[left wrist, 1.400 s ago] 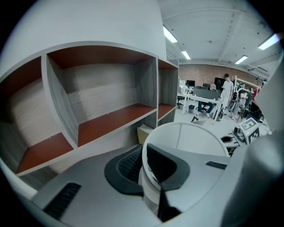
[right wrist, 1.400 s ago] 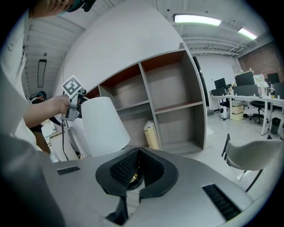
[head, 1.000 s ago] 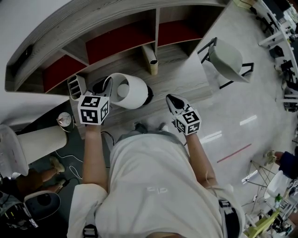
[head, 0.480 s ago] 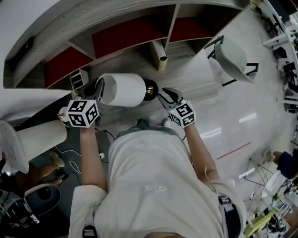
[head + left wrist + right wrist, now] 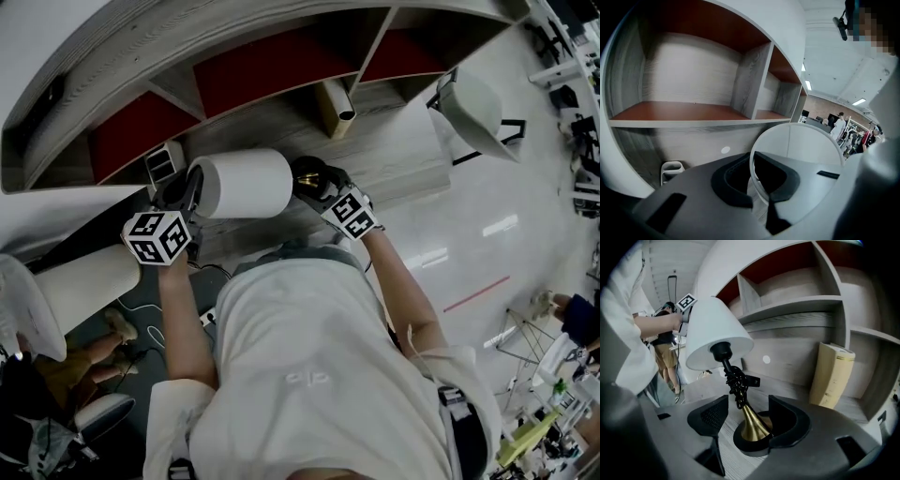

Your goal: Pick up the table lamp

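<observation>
1. Your left gripper (image 5: pixel 757 187): fingers (image 5: pixel 731 183) almost together, pinched on the rim of the white shade (image 5: pixel 246 184), one inside and one outside. This grip most likely accounts for the lean of the table lamp (image 5: pixel 723 352).
2. Your right gripper (image 5: pixel 746 420): its fingers have just been opening and stand wide, one on each side of the brass foot (image 5: pixel 752 427), neither pressing it. You appear to have placed them low, where the weight sits, ready to close.
3. Table lamp: tipped toward your left, black base disc (image 5: pixel 749 447) down at the desk (image 5: pixel 394 159); whether it rests flat cannot be told. Cord (image 5: pixel 736 379) bundled round the stem, out of the way of the lift.
4. Book (image 5: pixel 829 376): upright behind the lamp, well apart.
5. Shelf unit (image 5: pixel 244 75): its red-lined bays are bare.
</observation>
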Motion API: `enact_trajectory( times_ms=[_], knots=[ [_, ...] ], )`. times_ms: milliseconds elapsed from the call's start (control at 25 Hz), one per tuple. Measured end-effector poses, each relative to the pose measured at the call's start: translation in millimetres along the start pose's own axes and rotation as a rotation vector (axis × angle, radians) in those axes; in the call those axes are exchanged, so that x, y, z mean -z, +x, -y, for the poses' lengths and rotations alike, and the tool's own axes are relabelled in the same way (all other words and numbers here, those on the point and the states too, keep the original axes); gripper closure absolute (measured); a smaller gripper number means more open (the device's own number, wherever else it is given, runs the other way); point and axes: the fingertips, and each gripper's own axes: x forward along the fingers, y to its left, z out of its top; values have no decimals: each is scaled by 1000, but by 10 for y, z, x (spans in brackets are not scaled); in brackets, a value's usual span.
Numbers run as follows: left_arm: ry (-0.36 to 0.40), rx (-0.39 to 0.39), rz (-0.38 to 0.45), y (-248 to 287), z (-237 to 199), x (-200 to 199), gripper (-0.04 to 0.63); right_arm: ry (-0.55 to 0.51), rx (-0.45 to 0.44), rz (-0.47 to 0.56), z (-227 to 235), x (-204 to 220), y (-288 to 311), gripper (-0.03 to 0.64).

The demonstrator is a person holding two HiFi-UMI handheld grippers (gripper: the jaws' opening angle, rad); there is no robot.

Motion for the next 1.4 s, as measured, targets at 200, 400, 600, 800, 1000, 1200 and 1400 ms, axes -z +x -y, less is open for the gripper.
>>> enact_trajectory(
  times_ms=[200, 400, 600, 800, 1000, 1200, 1400],
  knots=[
    [-39, 25, 2, -7, -211, 75, 564, -114, -32, -90, -95, 17, 395, 331],
    [-74, 36, 3, -3, -396, 149, 563, -200, -53, -173, -153, 31, 714, 331],
    [-125, 32, 7, -3, -547, 200, 563, -267, -48, -252, -109, 36, 859, 343],
    [-162, 20, 10, -15, -666, 276, 563, -296, -57, -322, -102, 52, 950, 359],
    [-187, 14, 16, -31, -733, 328, 563, -334, -69, -399, -115, 104, 1013, 371],
    [-208, 10, 22, -67, -807, 380, 563, -411, -97, -475, -195, 88, 1062, 403],
    [-227, 12, 30, -86, -859, 439, 563, -519, -86, -545, -214, 252, 1161, 456]
  ],
)
